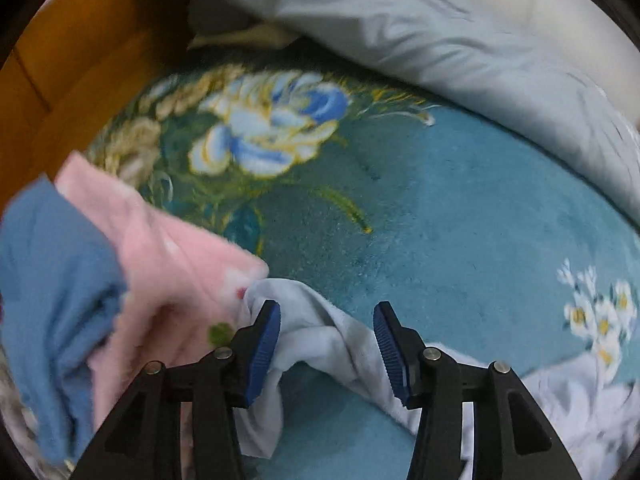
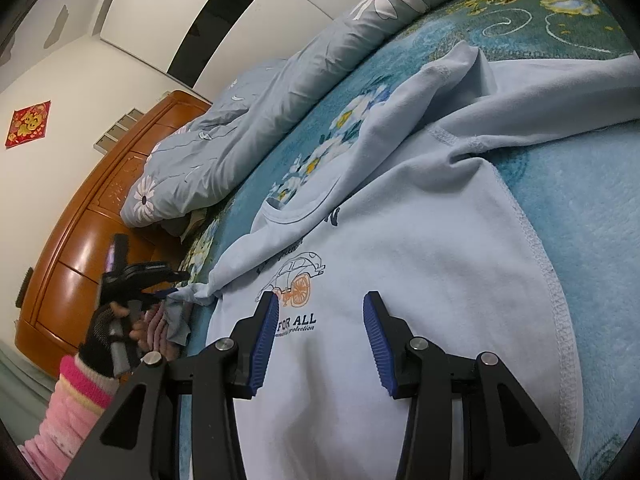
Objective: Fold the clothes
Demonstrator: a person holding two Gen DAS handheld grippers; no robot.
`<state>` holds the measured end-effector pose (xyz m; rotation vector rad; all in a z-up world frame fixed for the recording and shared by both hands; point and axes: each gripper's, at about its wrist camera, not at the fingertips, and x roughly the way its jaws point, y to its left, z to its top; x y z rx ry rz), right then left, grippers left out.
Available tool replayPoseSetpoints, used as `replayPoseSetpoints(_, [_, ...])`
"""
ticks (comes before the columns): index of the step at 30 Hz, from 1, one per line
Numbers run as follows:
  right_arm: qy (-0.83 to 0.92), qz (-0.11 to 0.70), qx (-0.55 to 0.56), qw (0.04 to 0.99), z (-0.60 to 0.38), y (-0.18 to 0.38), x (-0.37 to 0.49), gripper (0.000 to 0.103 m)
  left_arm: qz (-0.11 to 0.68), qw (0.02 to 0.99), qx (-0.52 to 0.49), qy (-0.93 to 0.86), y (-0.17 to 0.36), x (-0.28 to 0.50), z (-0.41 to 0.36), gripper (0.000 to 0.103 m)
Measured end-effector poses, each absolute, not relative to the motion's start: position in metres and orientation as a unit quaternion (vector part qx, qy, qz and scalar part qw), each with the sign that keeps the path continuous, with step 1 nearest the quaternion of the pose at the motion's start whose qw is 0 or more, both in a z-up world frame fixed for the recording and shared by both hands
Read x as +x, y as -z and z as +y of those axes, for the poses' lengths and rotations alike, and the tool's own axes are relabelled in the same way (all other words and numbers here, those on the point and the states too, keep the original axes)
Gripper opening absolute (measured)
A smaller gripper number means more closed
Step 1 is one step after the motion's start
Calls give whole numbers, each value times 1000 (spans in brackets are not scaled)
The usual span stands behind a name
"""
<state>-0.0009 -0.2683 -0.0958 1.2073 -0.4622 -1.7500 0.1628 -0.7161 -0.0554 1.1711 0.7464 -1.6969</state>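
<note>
Pale blue T-shirt (image 2: pixel 400 280) spread print-up on teal floral blanket (image 2: pixel 580 208); twisted sleeve end (image 1: pixel 320 336) bunched near pink garment (image 1: pixel 160 264).

Sleeve best pulled flat and untwisted before being folded across body.

Left tongs (image 1: pixel 326 342) pointed steeply down, jaws parted, sleeve loose between, unpinched.

Right tongs (image 2: pixel 320 336) held low over chest print, jaws apart, empty.

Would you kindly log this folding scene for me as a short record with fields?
surface: teal floral blanket
garment: pale blue T-shirt, spread print side up
left claw: open, bunched T-shirt sleeve between its jaws, not pinched
right claw: open, above the T-shirt's front
other clothes: pink garment and blue garment, piled together
bedding: grey duvet along the blanket's far edge
</note>
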Motion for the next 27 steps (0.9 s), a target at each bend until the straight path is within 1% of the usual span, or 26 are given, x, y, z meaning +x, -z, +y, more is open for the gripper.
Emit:
replayPoseSetpoints(4, [711,-189,492,465,-268,96,-2,45,372,448,462,669,68,168,-729,51])
replayPoseSetpoints(5, [711,-189,493,466,-267,96,-2,45,385,446,458,666,71,170,-731,38])
replayPoseSetpoints(6, [710,-189,493,466,-267,96,-2,45,393,447,454,663,73,172,-732,20])
replayPoseSetpoints(9, [710,-190,493,466,-267,96,-2,45,408,443,439,667,73,176,-732,15])
replayPoseSetpoints(11, [709,-190,493,467,-267,96,-2,45,411,428,414,690,63,178,-730,14])
replayPoseSetpoints(14, [710,-190,492,467,-268,97,-2,45,414,368,312,772,20,182,-721,14])
replayPoseSetpoints(16, [709,-190,492,467,-267,97,-2,45,381,309,207,847,-24,197,-702,14])
replayPoseSetpoints(18, [709,-191,492,468,-267,97,-2,45,355,277,161,878,-42,214,-682,15])
replayPoseSetpoints(19, [709,-191,492,468,-267,97,-2,45,349,272,155,883,-42,223,-673,16])
replayPoseSetpoints(21, [709,-190,493,468,-267,97,-3,45,364,284,192,866,-13,238,-663,16])
replayPoseSetpoints(25, [709,-190,491,469,-267,96,-3,45,420,304,275,809,54,264,-653,16])
replayPoseSetpoints(27, [709,-189,491,469,-267,97,-3,45,447,305,294,788,74,279,-646,16])
